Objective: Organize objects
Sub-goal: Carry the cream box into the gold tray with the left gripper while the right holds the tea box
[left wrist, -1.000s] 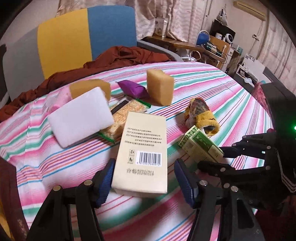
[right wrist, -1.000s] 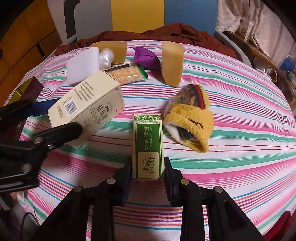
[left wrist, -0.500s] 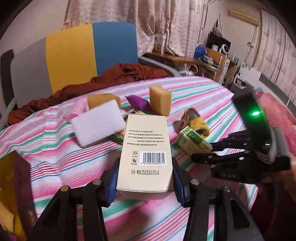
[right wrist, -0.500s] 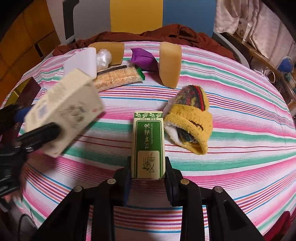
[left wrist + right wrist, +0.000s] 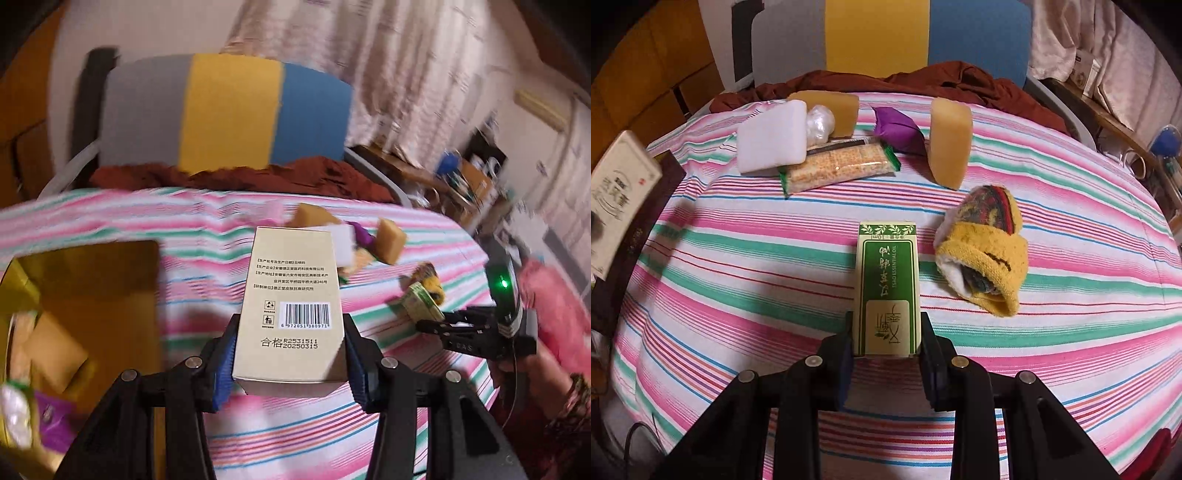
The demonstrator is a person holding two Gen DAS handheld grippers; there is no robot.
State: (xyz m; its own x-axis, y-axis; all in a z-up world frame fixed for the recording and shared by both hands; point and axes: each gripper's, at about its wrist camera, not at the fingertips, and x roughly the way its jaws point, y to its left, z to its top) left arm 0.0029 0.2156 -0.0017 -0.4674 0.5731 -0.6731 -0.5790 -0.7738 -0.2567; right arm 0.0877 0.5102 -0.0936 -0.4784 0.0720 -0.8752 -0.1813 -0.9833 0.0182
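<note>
Cream carton [image 5: 291, 306], barcode face toward the camera, sits pinched between the blue pads of the left gripper [image 5: 290, 354], lifted clear of the striped bench [image 5: 110, 221]; jaws have just been closing on it. Left of it, at the frame's lower left, a gold-lined open box [image 5: 85, 291] with a few items inside. Right gripper [image 5: 886, 345] has its jaws pressed onto the near end of the green essential-oil box [image 5: 888, 284], centre of its frame. Yellow knit slipper [image 5: 986, 254] lies just right of that box. Toward the top of the frame: white sponge [image 5: 772, 142], cracker pack [image 5: 838, 166], purple pouch [image 5: 897, 129], tan block [image 5: 951, 142] standing upright.
</note>
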